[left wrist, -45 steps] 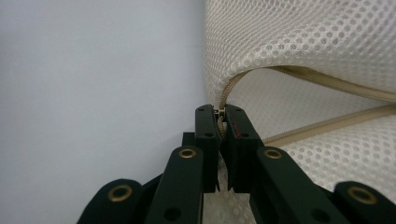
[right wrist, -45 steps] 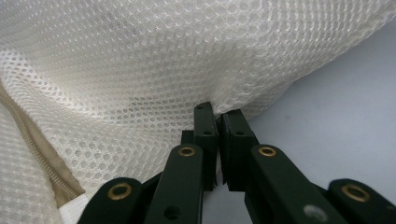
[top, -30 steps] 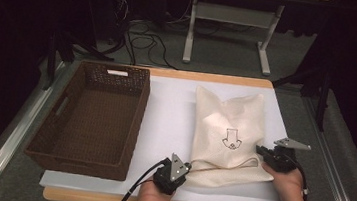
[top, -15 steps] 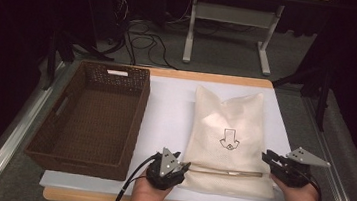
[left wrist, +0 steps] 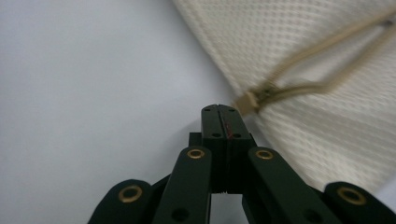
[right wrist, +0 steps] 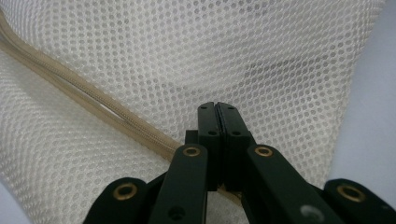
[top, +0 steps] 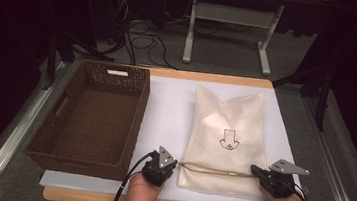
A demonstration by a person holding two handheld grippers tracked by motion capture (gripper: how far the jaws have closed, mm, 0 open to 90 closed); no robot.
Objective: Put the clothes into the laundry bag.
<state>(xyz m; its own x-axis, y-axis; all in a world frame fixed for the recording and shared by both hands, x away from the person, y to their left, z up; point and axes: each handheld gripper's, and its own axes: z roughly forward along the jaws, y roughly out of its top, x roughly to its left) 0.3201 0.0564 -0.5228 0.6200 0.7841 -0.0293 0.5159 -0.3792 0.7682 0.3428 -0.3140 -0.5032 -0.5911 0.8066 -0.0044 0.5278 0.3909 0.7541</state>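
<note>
Change: since a second ago the cream mesh zip bag with a printed arrow [top: 225,135] lies flatter and squarer; both hands have drawn back toward the near counter edge.
Meaning: the bag looks pulled taut along its tan zipper [top: 219,172], likely ready for zipping or opening.
Left tongs [top: 172,166]: pressed together, tips just beside the zipper's left end [left wrist: 254,99]; whether they pinch anything, I cannot tell.
Right tongs [top: 255,171]: pressed together at the bag's right edge, over the mesh [right wrist: 261,60]; grip on fabric unclear.
Bag: flat on the white counter [top: 171,105], right of the brown wicker basket [top: 57,138], between the two tongs.
</note>
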